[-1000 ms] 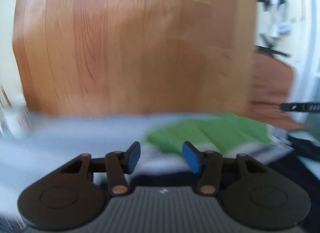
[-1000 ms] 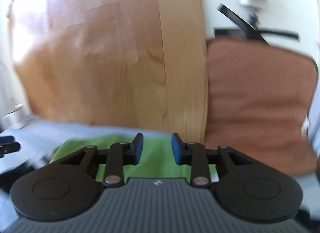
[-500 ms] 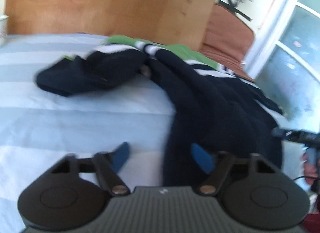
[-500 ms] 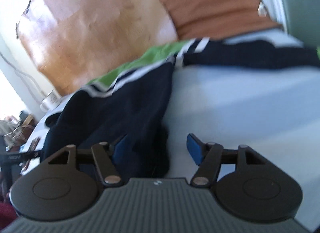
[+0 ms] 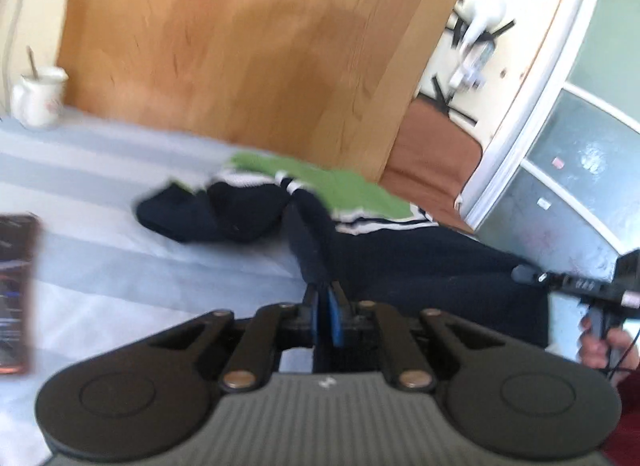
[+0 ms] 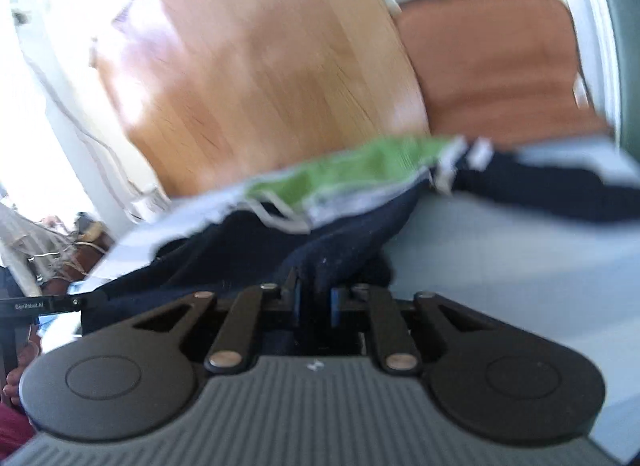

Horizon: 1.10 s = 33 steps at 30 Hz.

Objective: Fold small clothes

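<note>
Navy garment (image 5: 420,262) between both grippers' fingers

A fold of the navy garment (image 6: 340,250) is pinched between the closed jaws of the right tool (image 6: 314,302). Its green, white-striped part (image 6: 360,169) is seen farther back on the pale blue striped bed (image 6: 500,266), before a wooden panel (image 6: 272,77).

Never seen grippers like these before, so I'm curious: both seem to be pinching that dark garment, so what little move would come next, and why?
Probably a short lift and pull apart. The left gripper and right gripper are each shut on the navy garment, which lies bunched on the striped sheet with its green lining turned out. Spreading it flat seems needed before any fold.
</note>
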Each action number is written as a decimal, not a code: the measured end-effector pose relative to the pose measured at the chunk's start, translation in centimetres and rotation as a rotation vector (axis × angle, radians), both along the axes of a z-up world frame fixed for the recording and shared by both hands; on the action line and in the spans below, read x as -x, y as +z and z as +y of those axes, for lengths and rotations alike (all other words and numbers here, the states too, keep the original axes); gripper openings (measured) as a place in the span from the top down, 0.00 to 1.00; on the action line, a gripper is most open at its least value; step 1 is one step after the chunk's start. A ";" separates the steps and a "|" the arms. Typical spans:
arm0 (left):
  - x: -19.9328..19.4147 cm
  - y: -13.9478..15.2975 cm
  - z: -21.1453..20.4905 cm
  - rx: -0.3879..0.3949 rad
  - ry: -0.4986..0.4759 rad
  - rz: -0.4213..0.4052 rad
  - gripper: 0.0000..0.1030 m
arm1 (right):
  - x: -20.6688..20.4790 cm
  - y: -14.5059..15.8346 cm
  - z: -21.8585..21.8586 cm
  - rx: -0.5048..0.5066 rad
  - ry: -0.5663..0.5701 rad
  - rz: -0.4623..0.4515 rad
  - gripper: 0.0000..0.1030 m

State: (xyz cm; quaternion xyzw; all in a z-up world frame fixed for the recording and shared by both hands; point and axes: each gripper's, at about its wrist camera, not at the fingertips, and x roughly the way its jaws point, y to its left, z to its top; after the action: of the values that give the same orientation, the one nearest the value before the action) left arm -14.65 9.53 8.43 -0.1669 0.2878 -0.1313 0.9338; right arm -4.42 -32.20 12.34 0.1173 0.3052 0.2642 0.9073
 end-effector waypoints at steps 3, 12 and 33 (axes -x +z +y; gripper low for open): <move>1.6 -0.9 0.0 0.007 -0.026 0.058 0.94 | 1.4 1.4 0.6 0.094 0.091 0.017 0.85; 1.6 -5.0 2.0 -0.001 0.043 0.192 0.53 | -1.1 -3.8 0.9 0.479 -0.004 0.183 0.61; -18.5 -9.6 8.1 0.454 0.276 0.243 0.87 | -11.3 -8.7 -3.2 -0.006 -0.230 0.150 0.36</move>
State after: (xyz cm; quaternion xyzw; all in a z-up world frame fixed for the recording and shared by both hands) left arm 3.84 17.62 -1.13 -0.4237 0.3354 -0.0430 0.8403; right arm 6.90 -35.43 3.68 0.1738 0.3559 0.1497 0.9060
